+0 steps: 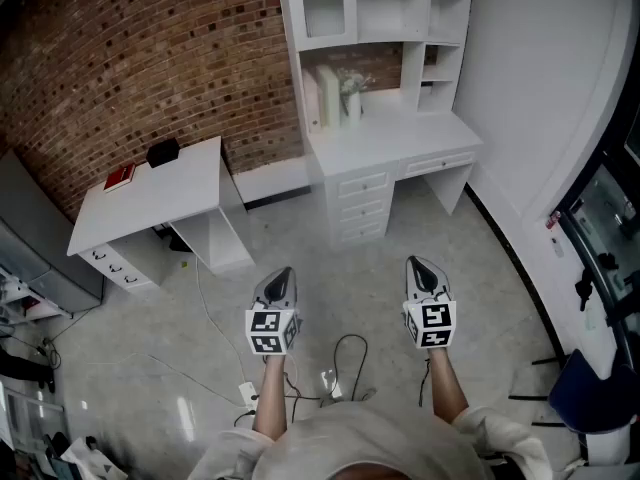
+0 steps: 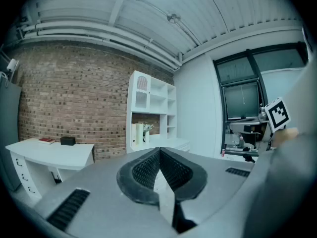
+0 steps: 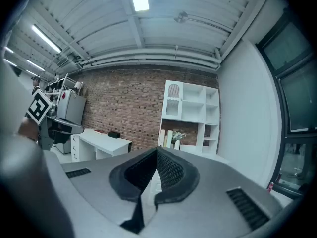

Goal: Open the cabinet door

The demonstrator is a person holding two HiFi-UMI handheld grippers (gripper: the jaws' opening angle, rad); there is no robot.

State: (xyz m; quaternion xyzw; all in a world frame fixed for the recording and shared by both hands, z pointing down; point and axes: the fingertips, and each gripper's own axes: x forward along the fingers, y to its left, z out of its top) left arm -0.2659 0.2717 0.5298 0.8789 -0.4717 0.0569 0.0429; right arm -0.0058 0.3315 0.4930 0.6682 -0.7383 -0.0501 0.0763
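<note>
The person is standing well apart from the tall white shelf cabinet (image 1: 400,138), whose small glazed upper-left door (image 1: 325,10) is seemingly sitting shut. The left gripper (image 1: 279,283) and right gripper (image 1: 424,273) are showing jaws together, empty. The approach is probably coming first, then parted jaws at the door

Floor (image 1: 360,268) is grey and glossy, w/ light reflections. On it stand 2 white desks, both against the brick wall. Left desk (image 1: 170,193): a red book (image 1: 119,176) and a black box (image 1: 162,152) lie on top near the back edge, close to each other. Right desk (image 1: 390,138) (the one w/ drawers) carries a white shelf unit (image 1: 400,8). On its desk top are upright books (image 1: 322,96) and a vase w/ flowers (image 1: 352,103) just beside them. On the floor nearer the camera: loose cables (image 1: 345,353) and a white power strip (image 1: 247,393).
</note>
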